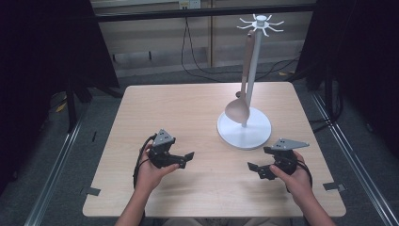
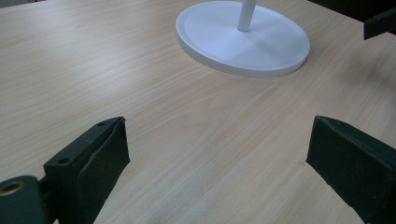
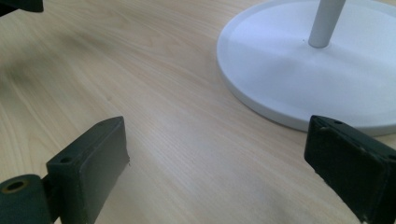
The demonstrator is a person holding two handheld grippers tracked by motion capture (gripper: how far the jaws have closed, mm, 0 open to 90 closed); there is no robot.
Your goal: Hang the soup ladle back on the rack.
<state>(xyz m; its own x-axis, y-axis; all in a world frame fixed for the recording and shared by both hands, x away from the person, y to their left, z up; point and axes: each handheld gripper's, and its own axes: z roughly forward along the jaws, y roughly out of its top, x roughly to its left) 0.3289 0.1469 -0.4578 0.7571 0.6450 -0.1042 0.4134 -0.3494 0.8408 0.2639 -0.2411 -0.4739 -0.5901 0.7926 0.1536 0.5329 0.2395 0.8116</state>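
High view shows a wooden spoon (image 1: 241,98) hanging on the white utensil stand (image 1: 244,128), so whatever work is intended looks either finished or unstarted. Left gripper (image 1: 181,159) and right gripper (image 1: 258,169) rest with jaws spread, empty, on the pale wood table (image 1: 188,113); grey floor (image 1: 61,169) and dark curtains surround it.

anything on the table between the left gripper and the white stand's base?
Nothing. In the left gripper view, bare wood runs from the open jaws of the left gripper to the stand base. The high view agrees; the wooden spoon hangs above the base.
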